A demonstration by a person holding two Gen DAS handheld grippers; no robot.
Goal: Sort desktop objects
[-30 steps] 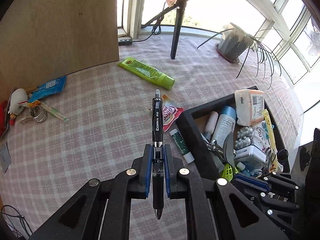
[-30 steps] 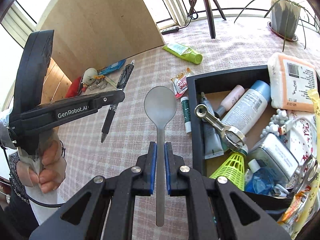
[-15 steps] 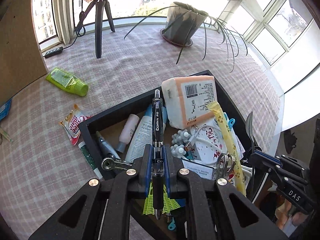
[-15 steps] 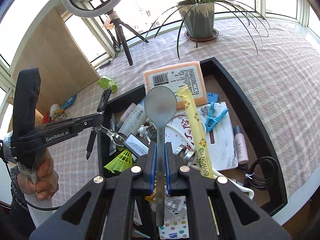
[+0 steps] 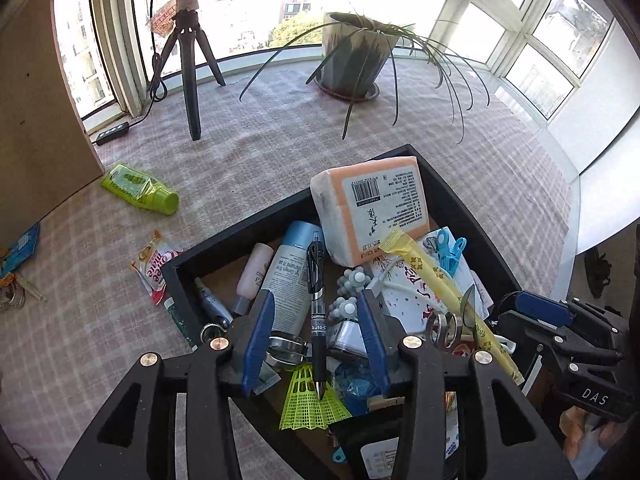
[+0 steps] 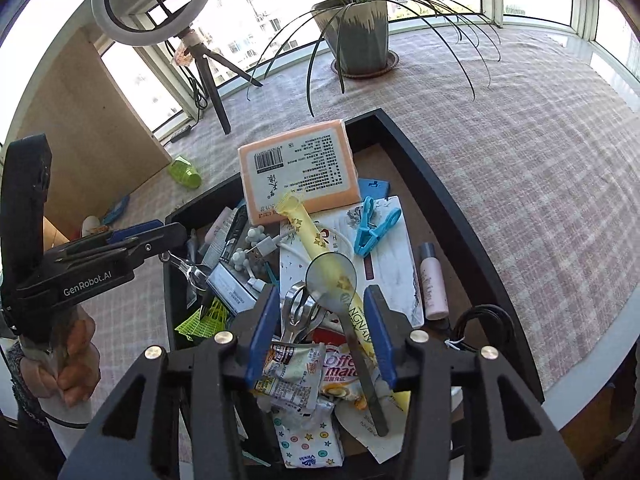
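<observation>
Over the cluttered black tray (image 5: 224,240), my left gripper (image 5: 316,308) has its jaws opening. A black pen (image 5: 317,312) stands free between the blue pads, touching neither, its tip down by a yellow-green shuttlecock (image 5: 308,404). My right gripper (image 6: 320,300) is also opening above the tray (image 6: 440,184). A metal spoon (image 6: 331,276) tilts loose between its pads, over a yellow stick sachet (image 6: 304,228). The right wrist view shows the left gripper (image 6: 176,240) at the left, held by a hand. The left wrist view shows the right gripper (image 5: 536,312) at the right.
The tray holds an orange tissue pack (image 5: 372,208), bottles, blue clips and sachets. On the checked cloth lie a green tube (image 5: 140,190), a coffee sachet (image 5: 154,268) and keys (image 5: 12,296). A tripod (image 5: 192,80) and plant pot (image 5: 352,60) stand behind. The table's edge runs close on the right.
Both grippers swung from the open cloth to above the tray. Their jaws, shut on the pen and the spoon before, have parted and let both go.
</observation>
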